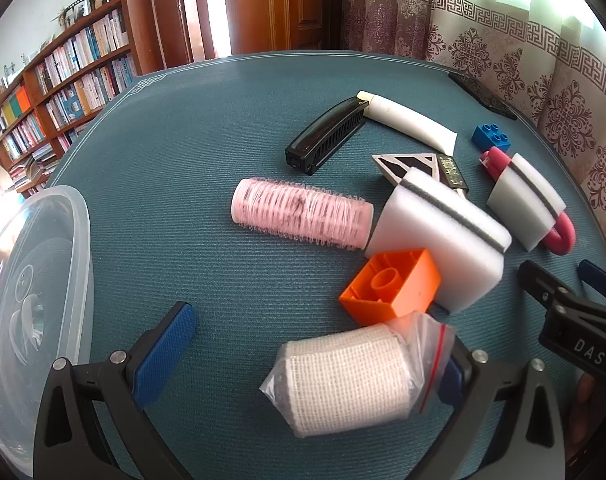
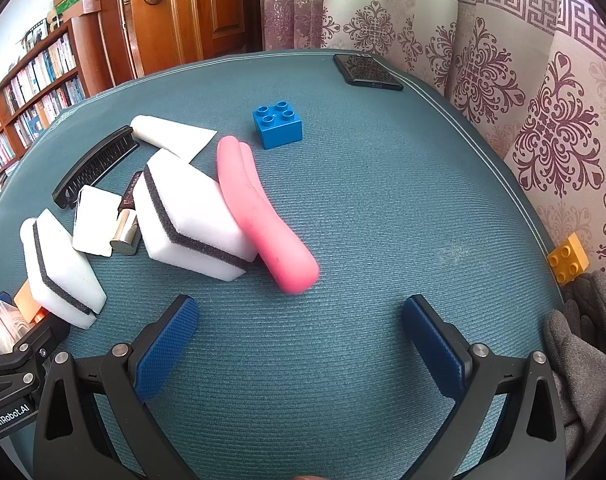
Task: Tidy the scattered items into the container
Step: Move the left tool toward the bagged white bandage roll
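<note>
"DAS" on right tongs [image 1: 583, 280]; "GenRobot.AI" on left tongs [image 2: 7, 380].

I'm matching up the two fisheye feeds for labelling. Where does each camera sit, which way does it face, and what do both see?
Left wrist: on the left gripper, facing forward across the table at the bagged bandage roll, orange block and clear container; own fingers show.
Right wrist: on the right gripper, facing the pink curved item and curtain; own fingers show.
Shared: blue block, both sponges, black comb.
</note>
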Available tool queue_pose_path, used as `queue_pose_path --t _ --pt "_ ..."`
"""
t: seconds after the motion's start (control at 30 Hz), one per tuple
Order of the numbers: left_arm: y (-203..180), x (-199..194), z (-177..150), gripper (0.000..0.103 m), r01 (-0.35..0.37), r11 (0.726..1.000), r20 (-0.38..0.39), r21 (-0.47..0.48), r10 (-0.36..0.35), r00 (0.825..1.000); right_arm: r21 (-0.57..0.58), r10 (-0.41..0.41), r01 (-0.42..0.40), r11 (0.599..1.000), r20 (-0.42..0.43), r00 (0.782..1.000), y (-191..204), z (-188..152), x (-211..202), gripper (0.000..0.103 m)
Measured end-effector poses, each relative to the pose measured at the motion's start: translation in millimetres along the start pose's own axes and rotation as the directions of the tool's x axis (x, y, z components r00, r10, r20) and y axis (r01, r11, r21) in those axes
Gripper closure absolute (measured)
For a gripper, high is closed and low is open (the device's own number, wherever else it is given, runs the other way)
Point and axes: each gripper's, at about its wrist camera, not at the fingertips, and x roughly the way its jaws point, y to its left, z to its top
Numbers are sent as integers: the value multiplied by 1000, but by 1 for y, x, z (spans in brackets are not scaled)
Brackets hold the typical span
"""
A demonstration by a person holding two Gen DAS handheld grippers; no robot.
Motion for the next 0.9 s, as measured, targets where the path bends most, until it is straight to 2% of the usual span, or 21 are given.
queue_pose_path --t 0.9 --pt "1 -1 1 0 4 1000 -1 -1 -4 1000 1 0 0 1000 -4 1000 -4 3 4 0"
